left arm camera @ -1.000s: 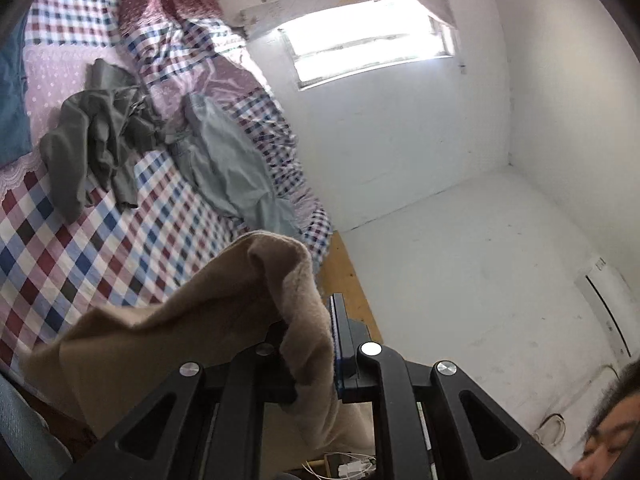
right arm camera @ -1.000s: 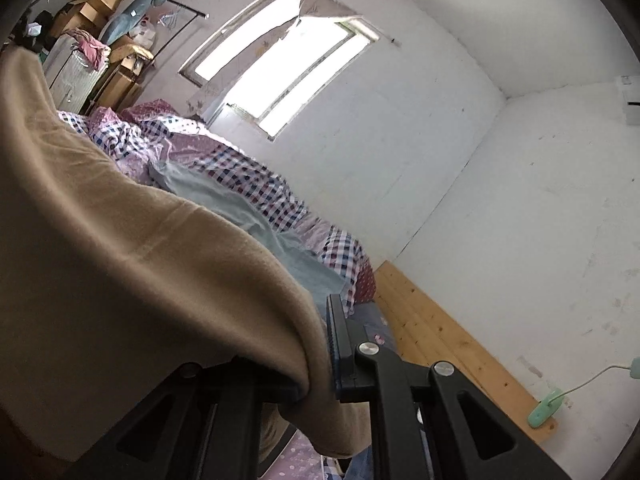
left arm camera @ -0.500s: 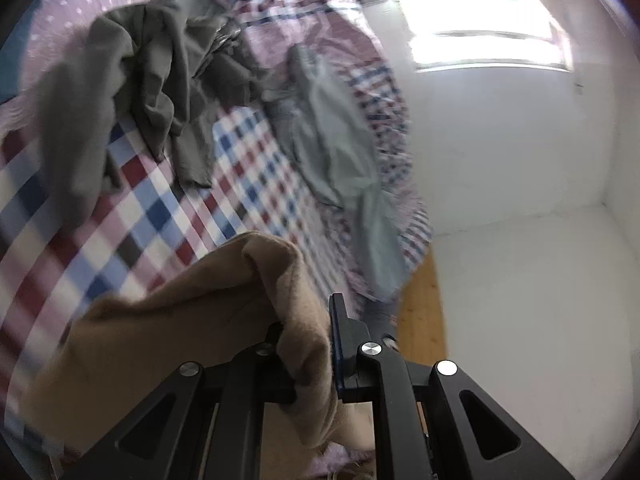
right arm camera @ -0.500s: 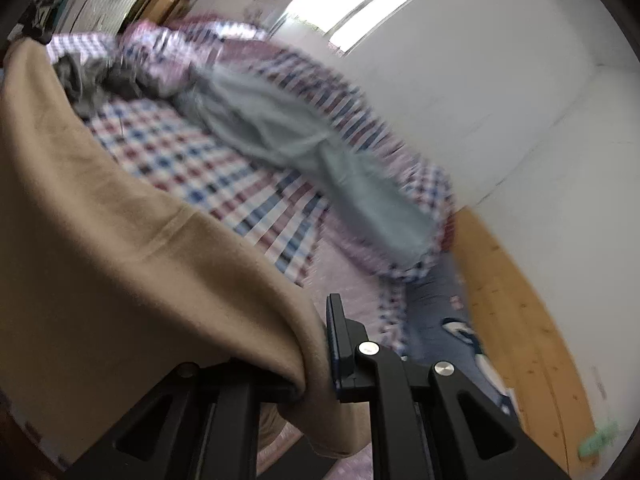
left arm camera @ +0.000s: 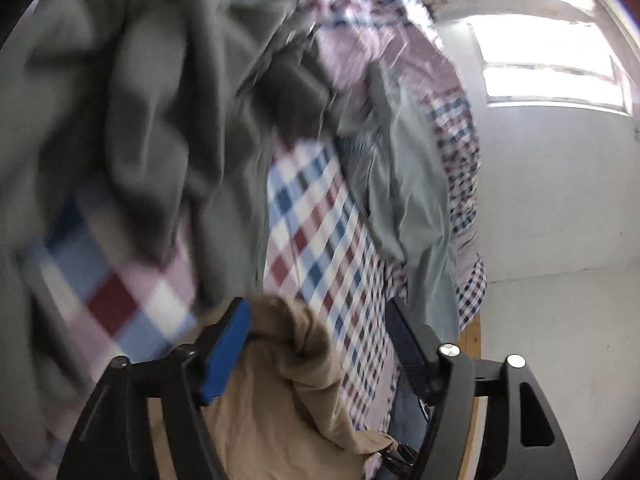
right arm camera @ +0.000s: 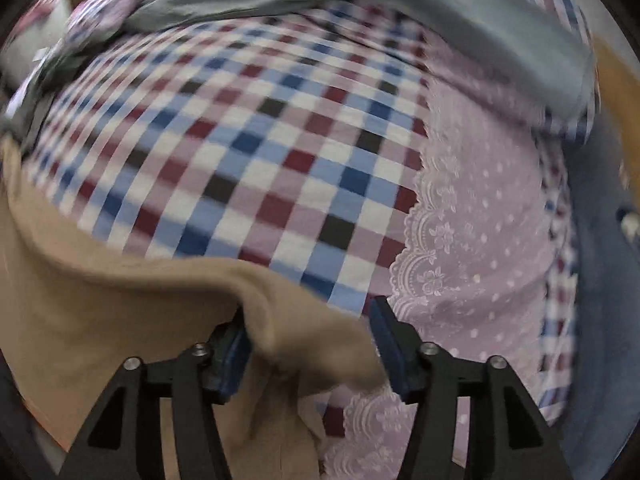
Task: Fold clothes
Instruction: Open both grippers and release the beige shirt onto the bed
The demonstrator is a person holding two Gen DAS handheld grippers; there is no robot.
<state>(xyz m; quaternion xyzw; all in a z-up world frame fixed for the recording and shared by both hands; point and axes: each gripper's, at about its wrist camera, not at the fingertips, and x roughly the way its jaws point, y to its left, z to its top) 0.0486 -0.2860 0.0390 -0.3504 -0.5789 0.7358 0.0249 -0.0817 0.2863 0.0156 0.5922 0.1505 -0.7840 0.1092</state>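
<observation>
Left wrist view shows the left gripper (left arm camera: 320, 328) spread wide with the tan garment (left arm camera: 288, 392) bunched loosely between its fingers, likewise the parted right gripper (right arm camera: 310, 330), above the checked bedsheet (right arm camera: 256, 152).

The dark grey garment (left arm camera: 132, 120) is smeared by motion blur and cut off at the frame's top and left. The tan cloth (right arm camera: 100, 312) is cropped by the lower left edge, its full shape unseen. Clutter at the right wrist view's top left cannot be identified.
</observation>
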